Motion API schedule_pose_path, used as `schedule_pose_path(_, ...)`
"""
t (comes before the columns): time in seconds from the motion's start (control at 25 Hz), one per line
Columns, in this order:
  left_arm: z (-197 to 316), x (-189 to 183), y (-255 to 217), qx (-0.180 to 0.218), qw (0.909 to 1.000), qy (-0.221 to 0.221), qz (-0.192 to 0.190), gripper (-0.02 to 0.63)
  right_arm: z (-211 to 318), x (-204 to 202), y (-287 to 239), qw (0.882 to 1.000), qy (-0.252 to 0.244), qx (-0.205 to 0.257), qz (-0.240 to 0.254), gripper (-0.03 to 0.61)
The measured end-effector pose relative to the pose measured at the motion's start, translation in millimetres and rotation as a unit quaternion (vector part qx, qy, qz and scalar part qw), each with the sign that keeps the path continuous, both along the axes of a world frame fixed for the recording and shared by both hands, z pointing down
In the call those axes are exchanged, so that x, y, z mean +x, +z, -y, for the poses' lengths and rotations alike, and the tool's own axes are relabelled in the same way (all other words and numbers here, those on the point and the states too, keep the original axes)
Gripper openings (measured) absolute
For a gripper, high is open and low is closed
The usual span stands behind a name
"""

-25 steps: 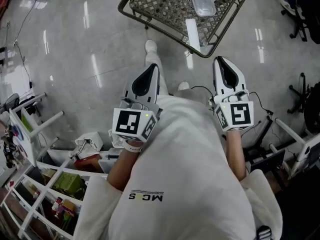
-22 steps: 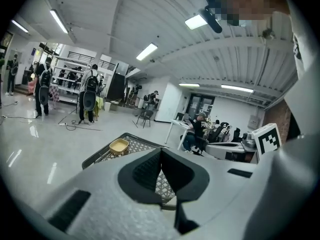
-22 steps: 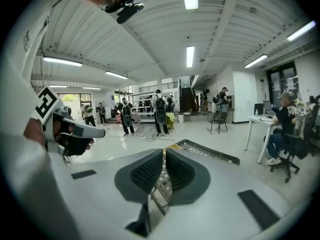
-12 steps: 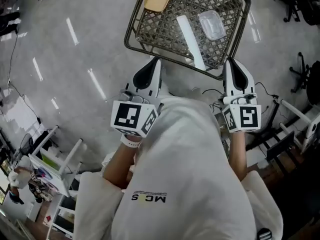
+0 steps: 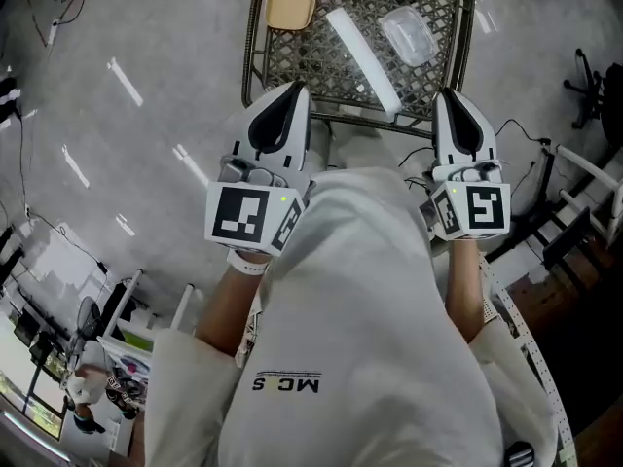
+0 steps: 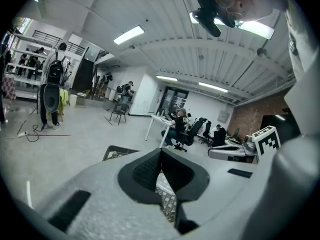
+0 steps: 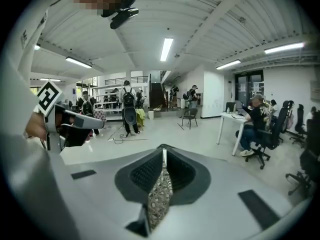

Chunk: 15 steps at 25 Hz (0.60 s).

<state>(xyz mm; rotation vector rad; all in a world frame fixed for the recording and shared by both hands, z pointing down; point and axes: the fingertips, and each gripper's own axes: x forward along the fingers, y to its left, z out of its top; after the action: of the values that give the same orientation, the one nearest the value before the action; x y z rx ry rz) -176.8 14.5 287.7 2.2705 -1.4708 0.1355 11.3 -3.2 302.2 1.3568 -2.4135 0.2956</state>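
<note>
The left tongs (image 5: 295,88) and right tongs (image 5: 451,93) are both closed and empty. They are held level and side by side, with the tips close to the near rim of the wire basket (image 5: 252,39) on the floor (image 5: 146,115). The basket holds a yellow tray (image 5: 291,0) at its left, a white strip (image 5: 362,59) lying diagonally, and a clear container (image 5: 407,35) at its right. For any pick here, it seems best to part the jaws first and descend clear of the rim.

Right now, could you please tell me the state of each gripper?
Left gripper: closed, holding nothing.
Right gripper: closed, holding nothing.
</note>
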Motion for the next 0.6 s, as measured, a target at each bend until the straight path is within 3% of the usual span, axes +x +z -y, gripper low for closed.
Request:
schedule_pose_path(0.44,17,25,15,-0.023,0.9984,0.048,0.016,0.023,23,2,12,1.000,0.015,-0.009,0.016,0.018)
schedule_pose_path(0.6,26,44,25,-0.048,0.9962,0.071,-0.011,0.023,34,10,9,0.999,0.027,-0.002,0.024,0.018)
